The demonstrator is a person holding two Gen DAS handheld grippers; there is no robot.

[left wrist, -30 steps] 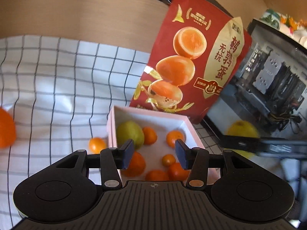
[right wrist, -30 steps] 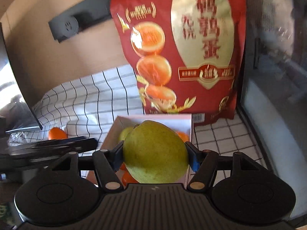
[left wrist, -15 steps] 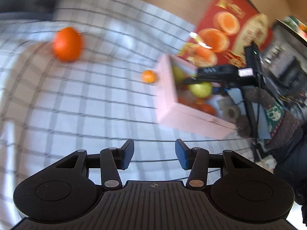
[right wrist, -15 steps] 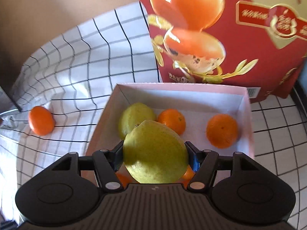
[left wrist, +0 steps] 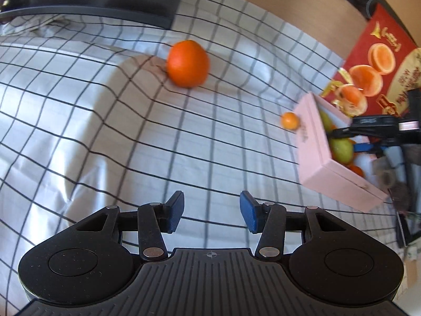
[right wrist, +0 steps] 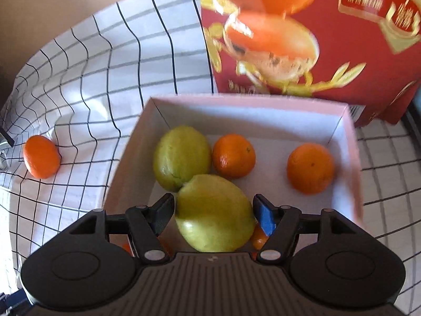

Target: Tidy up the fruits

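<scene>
While the left gripper (left wrist: 211, 212) gapes empty, the right gripper (right wrist: 213, 212) brackets one of two pears (right wrist: 214, 214); two oranges (right wrist: 233, 156) in box (right wrist: 351, 158).

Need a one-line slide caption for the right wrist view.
Right gripper lowers a green fruit into the pink box beside another green fruit and oranges.

— Where are the fruits?

— Most sit in the shallow pink cardboard box (right wrist: 352, 158): a green-yellow pear-like fruit (right wrist: 181, 156) on the left touches a small orange tangerine (right wrist: 233, 156), and another tangerine (right wrist: 310, 168) lies near the right wall. A second green-yellow fruit (right wrist: 214, 213) is at the front.

— Any outside?

— A large round orange (left wrist: 188, 63) lies well away on the checked cloth; a tiny orange one (left wrist: 290, 120), perhaps a kumquat, lies just beside the box wall.
</scene>
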